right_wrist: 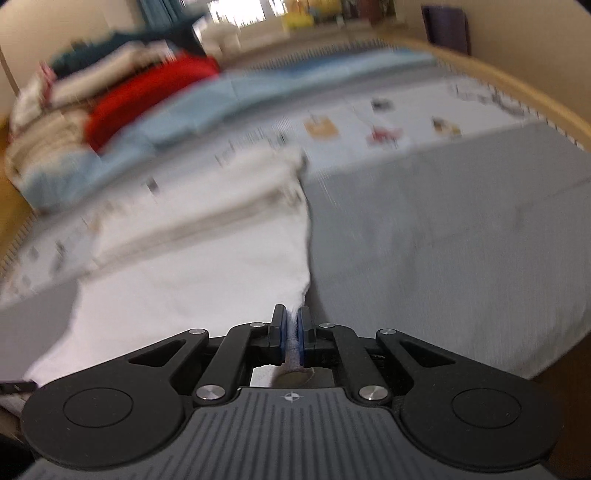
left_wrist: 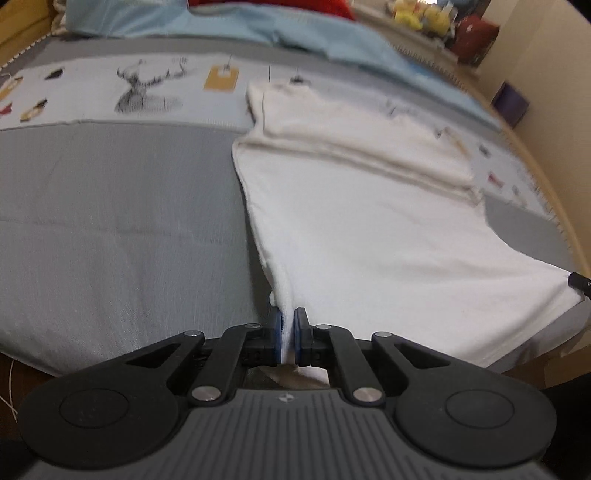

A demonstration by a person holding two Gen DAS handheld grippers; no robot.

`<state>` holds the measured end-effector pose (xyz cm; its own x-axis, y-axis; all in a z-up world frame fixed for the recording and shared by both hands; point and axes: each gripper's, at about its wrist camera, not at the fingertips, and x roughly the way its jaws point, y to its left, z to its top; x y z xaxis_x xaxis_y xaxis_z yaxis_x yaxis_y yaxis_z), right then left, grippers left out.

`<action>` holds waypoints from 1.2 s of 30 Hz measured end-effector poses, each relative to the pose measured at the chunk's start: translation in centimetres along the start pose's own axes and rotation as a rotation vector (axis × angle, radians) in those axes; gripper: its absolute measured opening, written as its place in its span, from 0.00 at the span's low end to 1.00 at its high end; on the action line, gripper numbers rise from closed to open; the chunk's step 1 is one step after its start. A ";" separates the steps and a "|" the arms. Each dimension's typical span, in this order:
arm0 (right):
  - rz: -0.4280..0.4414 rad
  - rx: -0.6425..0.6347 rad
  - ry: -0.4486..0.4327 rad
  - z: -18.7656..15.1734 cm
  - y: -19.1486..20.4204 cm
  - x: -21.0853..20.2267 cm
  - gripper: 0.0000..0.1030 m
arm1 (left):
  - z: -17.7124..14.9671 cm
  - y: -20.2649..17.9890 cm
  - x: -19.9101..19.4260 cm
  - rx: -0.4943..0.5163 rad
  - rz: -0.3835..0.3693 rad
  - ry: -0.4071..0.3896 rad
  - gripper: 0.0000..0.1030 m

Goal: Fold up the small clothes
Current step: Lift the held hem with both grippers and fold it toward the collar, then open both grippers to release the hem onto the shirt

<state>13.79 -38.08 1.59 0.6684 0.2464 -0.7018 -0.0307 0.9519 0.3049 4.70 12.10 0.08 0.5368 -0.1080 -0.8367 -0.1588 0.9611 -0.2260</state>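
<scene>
A white garment (left_wrist: pixel 369 221) lies spread on a grey bed cover (left_wrist: pixel 110 221), its far part folded over with seams showing. My left gripper (left_wrist: pixel 287 338) is shut on the garment's near left corner. My right gripper (right_wrist: pixel 291 338) is shut on the garment's (right_wrist: pixel 203 277) near right corner; this view is blurred by motion. The tip of the right gripper shows at the right edge of the left wrist view (left_wrist: pixel 580 282), and the left gripper's tip shows at the left edge of the right wrist view (right_wrist: pixel 14 387).
A printed pale band with a deer drawing (left_wrist: pixel 144 92) crosses the bed cover. A light blue blanket (left_wrist: pixel 258 26) and a red item (right_wrist: pixel 147 92) lie at the far end with piled clothes (right_wrist: pixel 55 110). The wooden bed edge (right_wrist: pixel 517 85) curves on the right.
</scene>
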 end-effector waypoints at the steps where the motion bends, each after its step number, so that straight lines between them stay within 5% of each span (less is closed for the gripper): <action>1: 0.013 0.003 -0.022 0.4 0.1 -0.9 0.05 | 0.1 -0.1 -0.7 -0.002 -0.005 -0.013 0.06; 10: 0.118 0.042 -0.118 1.8 -0.9 -9.1 0.04 | -1.1 -1.9 -9.5 0.073 -0.080 -0.111 0.05; 17: 0.148 0.080 -0.156 -0.8 -2.7 -15.3 0.04 | -3.5 -1.1 -14.5 0.026 -0.146 -0.136 0.05; 27: 0.048 0.137 -0.093 1.9 -3.2 -9.5 0.04 | 3.8 -0.3 -6.6 -0.003 -0.104 -0.077 0.05; 36: -0.036 0.120 0.018 8.4 -3.1 3.2 0.04 | 12.2 1.1 6.6 0.018 -0.009 0.017 0.05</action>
<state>22.24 -41.79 3.79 0.6538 0.2171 -0.7248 0.0823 0.9319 0.3534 18.14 15.59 0.42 0.5238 -0.1205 -0.8433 -0.1394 0.9645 -0.2244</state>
